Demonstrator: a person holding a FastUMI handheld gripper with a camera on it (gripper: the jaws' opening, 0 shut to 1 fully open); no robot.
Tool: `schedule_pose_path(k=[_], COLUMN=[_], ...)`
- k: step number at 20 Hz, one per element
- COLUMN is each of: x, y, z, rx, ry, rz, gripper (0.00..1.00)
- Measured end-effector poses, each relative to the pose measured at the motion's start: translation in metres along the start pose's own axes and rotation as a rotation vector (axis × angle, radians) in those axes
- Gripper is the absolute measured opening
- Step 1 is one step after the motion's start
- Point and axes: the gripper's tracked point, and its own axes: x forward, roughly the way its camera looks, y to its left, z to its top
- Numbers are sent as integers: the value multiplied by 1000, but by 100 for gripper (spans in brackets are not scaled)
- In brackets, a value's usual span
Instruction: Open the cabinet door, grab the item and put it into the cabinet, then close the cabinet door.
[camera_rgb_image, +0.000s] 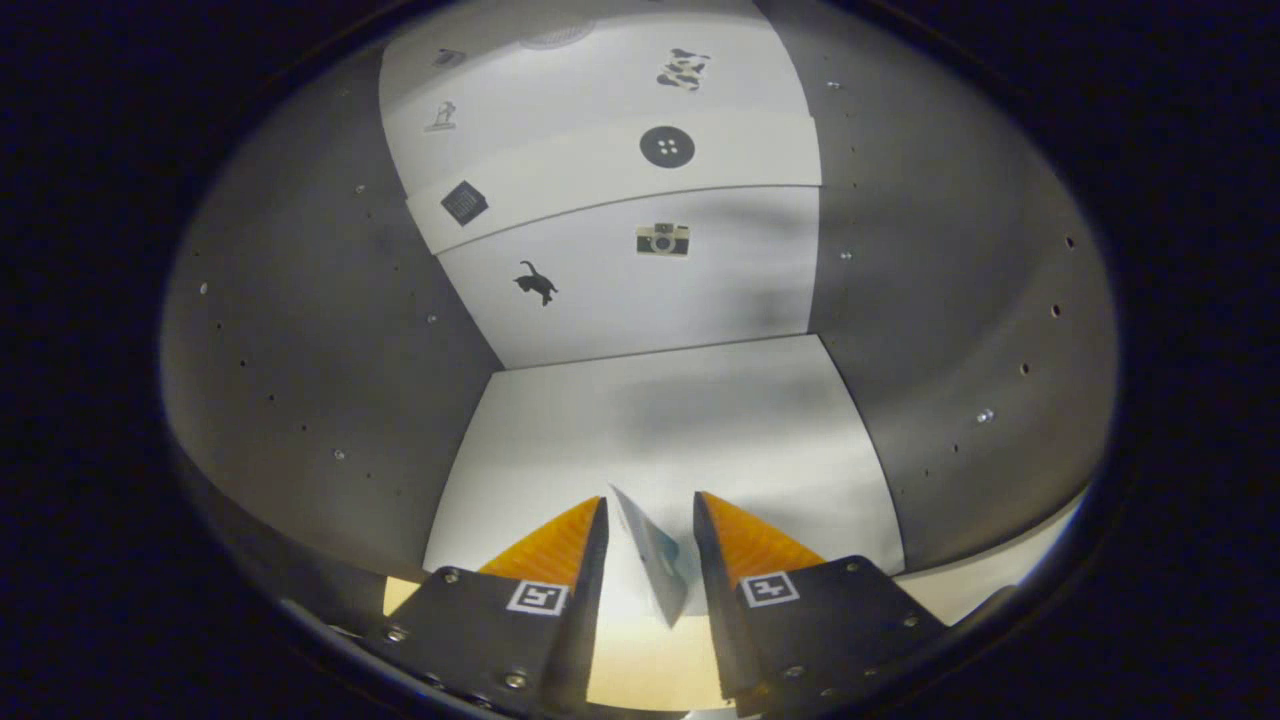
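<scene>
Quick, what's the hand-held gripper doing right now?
Hand-held gripper: partly open, a thin card between its fingers inside the cabinet; firm grip cannot be told.

The cabinet (300, 330) has matt grey side walls, smooth, dotted with small holes and shiny metal screws. Its floor (700, 420) and back panel (650, 300) look matt white. The thin card (655, 560) between the fingers (560, 545) looks glossy.

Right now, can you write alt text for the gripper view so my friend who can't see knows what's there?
The claw reaches into an open cabinet with a thin flat card standing on edge between its fingers. Beyond lies the pale cabinet floor, and the white back wall carries small picture stickers.
</scene>
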Motion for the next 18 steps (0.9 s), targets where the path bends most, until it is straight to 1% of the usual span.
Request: schedule_pose_path(k=[1, 3, 6, 7, 8, 13, 16, 18], x=[-2, -7, -21, -29, -39, -104, -150, -181], y=[2, 7, 11, 13, 13, 20, 27, 30], z=[1, 4, 17, 22, 28, 42, 36, 23], rx=[-8, -30, -61, -67, -76, -91, -126, -159], ry=[-13, -50, -147, -188, -232, -432, -532, -585], rz=[7, 22, 22, 21, 11, -7, -33, -68], gripper=[48, 66, 92, 93, 98, 99, 99, 99])
